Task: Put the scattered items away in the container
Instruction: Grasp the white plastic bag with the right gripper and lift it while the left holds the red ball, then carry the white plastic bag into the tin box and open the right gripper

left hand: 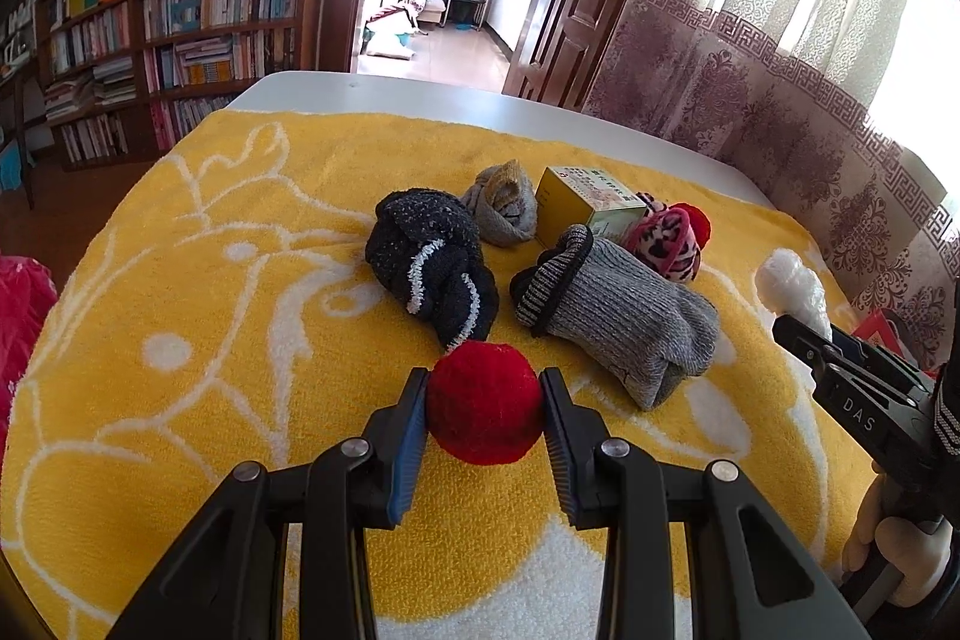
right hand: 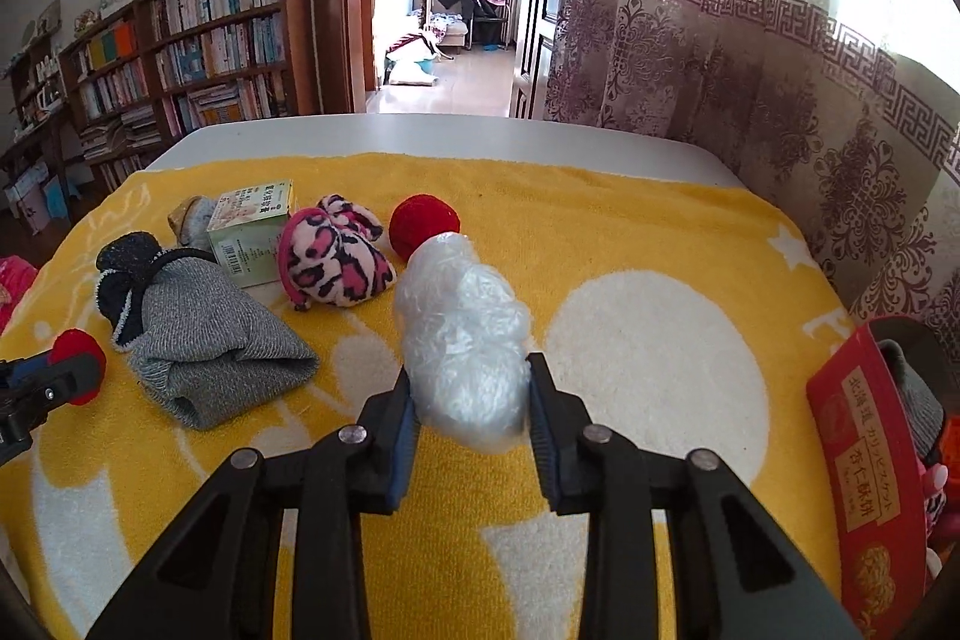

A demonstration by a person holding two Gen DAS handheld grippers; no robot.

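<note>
With both grippers loaded, you stand at the carry step: the left gripper (left hand: 485, 412) has its fingers clamped on a red pompom (left hand: 483, 401), the right gripper (right hand: 469, 403) has its fingers closed on a crumpled plastic bag (right hand: 465, 340). The red box (right hand: 864, 454) at the surface's right edge looks like the container; your next move calls for lifting clear and swinging both loads there. Socks, a small carton (right hand: 252, 235) and a second red ball (right hand: 423, 223) wait mid-surface on the yellow towel (right hand: 630, 220). Bookshelves (left hand: 180, 34) and patterned curtains (right hand: 750, 58) frame the room.
</note>
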